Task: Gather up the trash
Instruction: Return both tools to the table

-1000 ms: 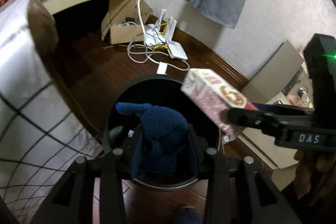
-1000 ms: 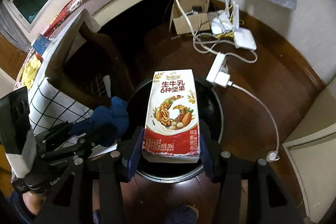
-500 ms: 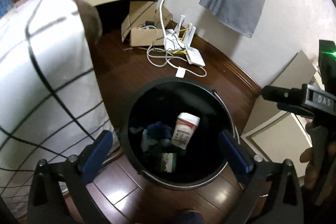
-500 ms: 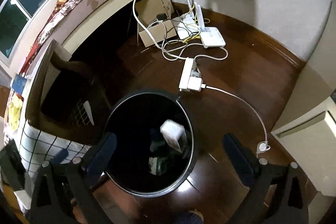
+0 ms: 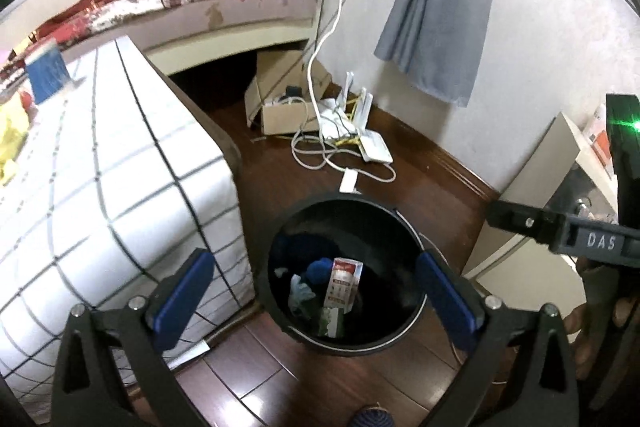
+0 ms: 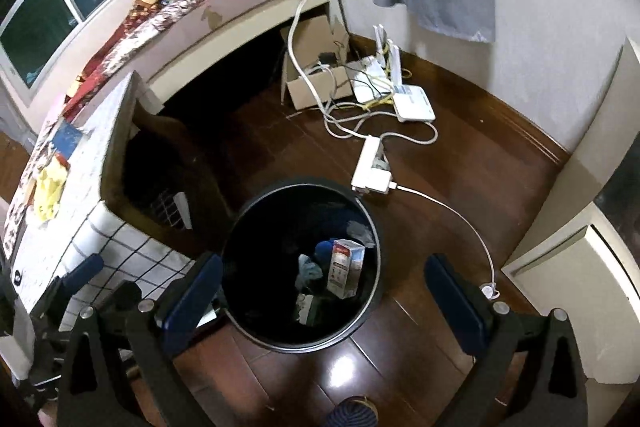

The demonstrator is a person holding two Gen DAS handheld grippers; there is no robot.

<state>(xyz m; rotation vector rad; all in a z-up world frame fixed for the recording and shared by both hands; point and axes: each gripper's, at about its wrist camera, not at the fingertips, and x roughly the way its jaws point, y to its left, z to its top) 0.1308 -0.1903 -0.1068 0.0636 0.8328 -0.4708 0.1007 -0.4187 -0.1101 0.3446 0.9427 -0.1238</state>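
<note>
A black round trash bin [image 5: 404, 223] stands on the dark wood floor and also shows in the right wrist view [image 6: 248, 327]. Inside lie a white and red milk carton [image 5: 343, 283] [image 6: 346, 267], a blue cloth item [image 5: 318, 269] [image 6: 324, 249] and other scraps. My left gripper [image 5: 316, 299] is open and empty, held above the bin. My right gripper [image 6: 320, 303] is open and empty above the bin too. The right gripper's body [image 5: 560, 235] shows at the right edge of the left wrist view.
A table with a white checked cloth [image 5: 100, 187] [image 6: 100, 251] stands left of the bin. A power strip [image 6: 370, 167], cables, white routers [image 6: 412, 103] and a cardboard box [image 5: 288, 107] lie on the floor behind. A bed [image 5: 180, 7] is beyond. A white cabinet [image 6: 580, 287] stands right.
Both grippers opened and let go: the blue cloth item and the milk carton dropped into the bin. Both grippers have since risen higher above the bin.
</note>
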